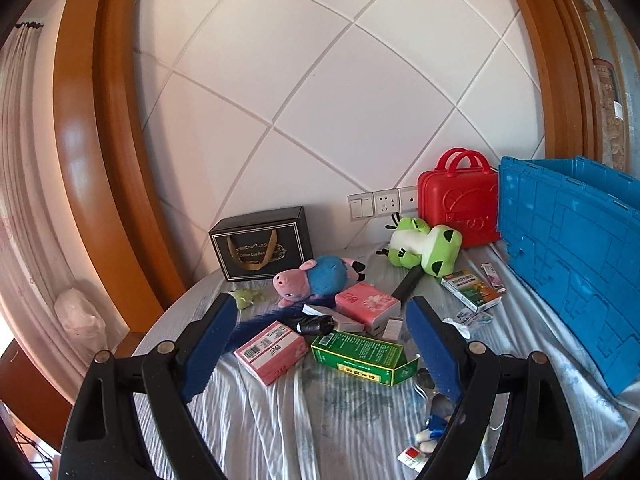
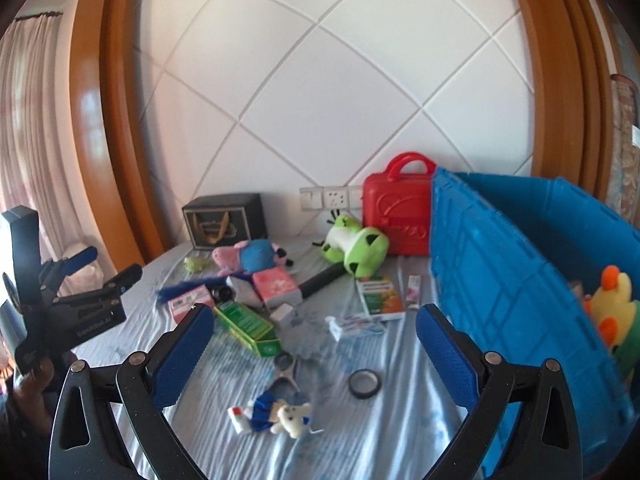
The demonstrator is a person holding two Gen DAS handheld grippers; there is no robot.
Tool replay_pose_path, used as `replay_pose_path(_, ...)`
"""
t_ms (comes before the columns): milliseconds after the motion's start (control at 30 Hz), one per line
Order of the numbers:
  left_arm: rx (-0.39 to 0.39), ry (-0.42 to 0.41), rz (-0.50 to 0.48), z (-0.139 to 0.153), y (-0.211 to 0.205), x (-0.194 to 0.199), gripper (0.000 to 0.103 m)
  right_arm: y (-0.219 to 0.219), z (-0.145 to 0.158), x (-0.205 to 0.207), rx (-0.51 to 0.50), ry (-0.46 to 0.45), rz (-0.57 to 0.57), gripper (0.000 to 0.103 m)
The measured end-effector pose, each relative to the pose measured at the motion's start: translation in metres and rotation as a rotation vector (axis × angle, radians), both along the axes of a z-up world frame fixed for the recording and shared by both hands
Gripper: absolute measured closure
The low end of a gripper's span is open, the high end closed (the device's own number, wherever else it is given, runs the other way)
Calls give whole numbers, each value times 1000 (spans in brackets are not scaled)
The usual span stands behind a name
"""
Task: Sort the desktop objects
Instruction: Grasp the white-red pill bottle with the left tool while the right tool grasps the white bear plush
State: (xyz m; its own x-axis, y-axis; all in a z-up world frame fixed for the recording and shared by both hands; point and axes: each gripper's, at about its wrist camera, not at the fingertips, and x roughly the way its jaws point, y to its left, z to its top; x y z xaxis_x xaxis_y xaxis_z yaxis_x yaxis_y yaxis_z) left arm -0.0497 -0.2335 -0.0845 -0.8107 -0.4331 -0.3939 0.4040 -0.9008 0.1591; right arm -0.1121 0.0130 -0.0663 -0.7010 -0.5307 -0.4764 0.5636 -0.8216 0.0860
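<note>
Blue-padded fingers of the left gripper and right gripper are standing released, grasping nothing. Green cardboard box is lying mid-bench among overlapping clutter; neighbouring pink carton risks being snagged.

A white padded wall crossed by diagonal seams filled twelve o'clock, framed by glossy orange-brown wooden trim. Sheer curtains glowed with daylight at nine o'clock. Wall switches and a socket sat low, near center.
</note>
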Motion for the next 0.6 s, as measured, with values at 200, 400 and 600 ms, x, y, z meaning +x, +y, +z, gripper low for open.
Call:
replay_pose_path(200, -3, -7, 11, -23, -13, -6, 16, -24, -37, -11, 58, -48, 37, 1)
replay_pose_path(400, 16, -50, 12, -52, -12, -16, 16, -41, -94, -34, 132, -148, 118, 1)
replay_pose_path(600, 56, -116, 16, -90, -8, -24, 16, -78, -176, -42, 270, -247, 349, 2)
